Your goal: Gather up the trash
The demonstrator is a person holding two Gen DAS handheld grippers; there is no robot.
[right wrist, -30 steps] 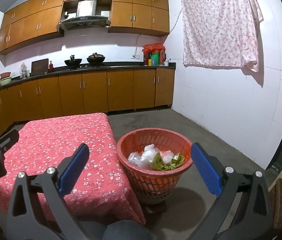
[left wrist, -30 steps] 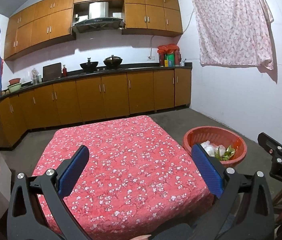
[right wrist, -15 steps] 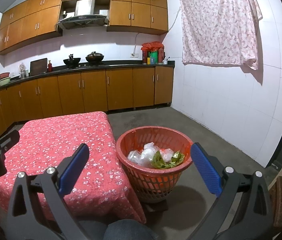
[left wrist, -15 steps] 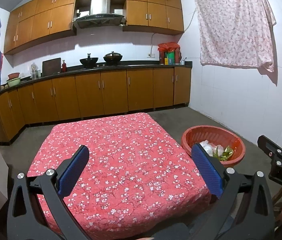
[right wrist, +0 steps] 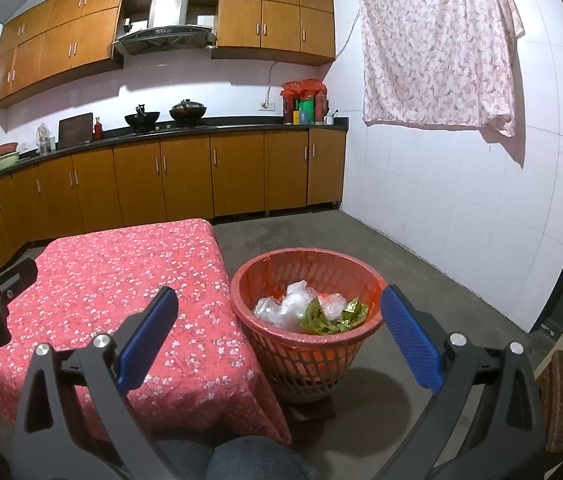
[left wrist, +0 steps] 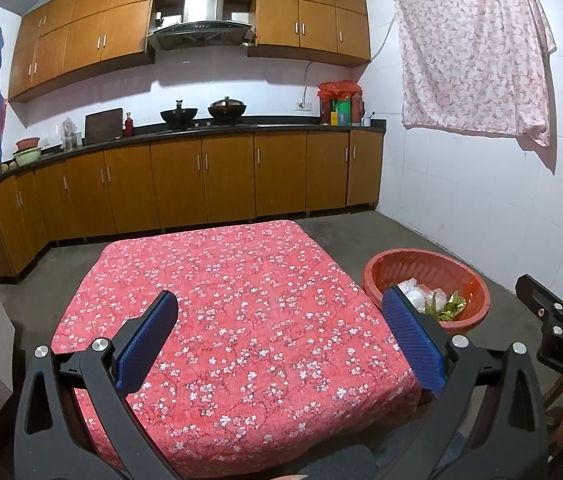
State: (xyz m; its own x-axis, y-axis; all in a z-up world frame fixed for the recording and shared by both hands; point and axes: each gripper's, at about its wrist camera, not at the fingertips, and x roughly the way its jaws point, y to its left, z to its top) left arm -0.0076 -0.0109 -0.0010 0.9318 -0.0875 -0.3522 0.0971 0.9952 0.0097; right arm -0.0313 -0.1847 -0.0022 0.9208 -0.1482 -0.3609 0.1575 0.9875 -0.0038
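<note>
L tongs (left wrist: 279, 338), R tongs (right wrist: 279, 336) both spread wide, seemingly level.

A kitchen with white tiled walls (left wrist: 461, 208) and a grey concrete floor (right wrist: 413, 256). Brown wooden base cabinets (left wrist: 201, 184) run along the back wall and bend round the left side under a dark countertop (left wrist: 217, 128); matching upper cabinets (left wrist: 301, 12) flank a steel range hood (left wrist: 201, 28). Two dark woks (left wrist: 201, 114) sit on the stove. A pink floral cloth (left wrist: 473, 48) hangs on the right wall, casting a shadow. A low worktop draped in a red floral cover (left wrist: 233, 304) stands mid-floor.
</note>
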